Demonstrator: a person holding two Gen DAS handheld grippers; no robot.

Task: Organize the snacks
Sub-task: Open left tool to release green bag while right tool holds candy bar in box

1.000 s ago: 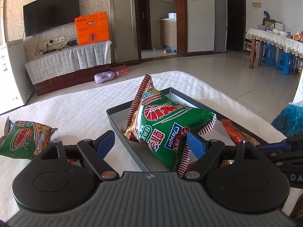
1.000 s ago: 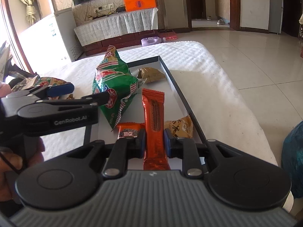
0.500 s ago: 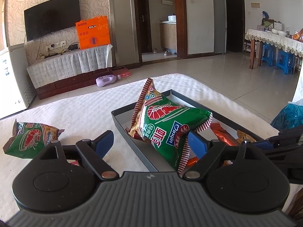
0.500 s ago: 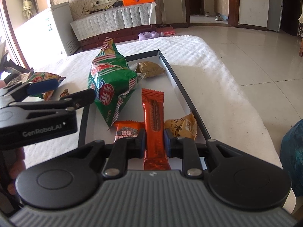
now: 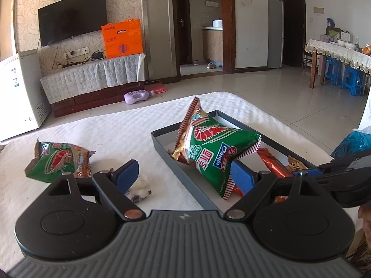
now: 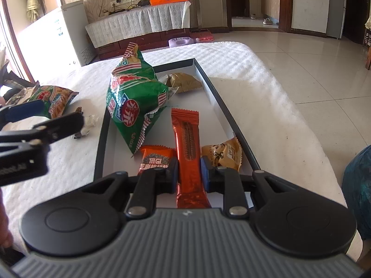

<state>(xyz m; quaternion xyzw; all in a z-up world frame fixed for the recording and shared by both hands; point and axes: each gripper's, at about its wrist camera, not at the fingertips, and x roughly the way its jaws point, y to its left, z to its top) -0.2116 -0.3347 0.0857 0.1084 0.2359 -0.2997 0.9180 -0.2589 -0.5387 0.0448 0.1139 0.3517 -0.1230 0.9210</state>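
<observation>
Two hand-held grippers work over a table covered in a white cloth (image 5: 120, 129). The right gripper (image 6: 189, 173) has its blue pads closed tight on the near end of a long orange snack bar (image 6: 186, 139), which stretches away from the jaws and lies in a shallow dark-rimmed tray (image 6: 222, 106). Just left of the bar in the tray sits a small orange packet (image 6: 156, 158), just right of it a tan candy wrapper (image 6: 222, 154), and further back a brown packet (image 6: 183, 82). A green shrimp-chip bag (image 6: 134, 97) stands propped in the tray's left side. The left gripper (image 5: 183, 178) has its jaws spread wide and grips nothing; its right pad sits beside the bag's lower corner, its left pad over the cloth near a few small loose sweets (image 5: 141, 188). A second green chip bag (image 5: 60, 159) lies on the cloth, left of the tray.
</observation>
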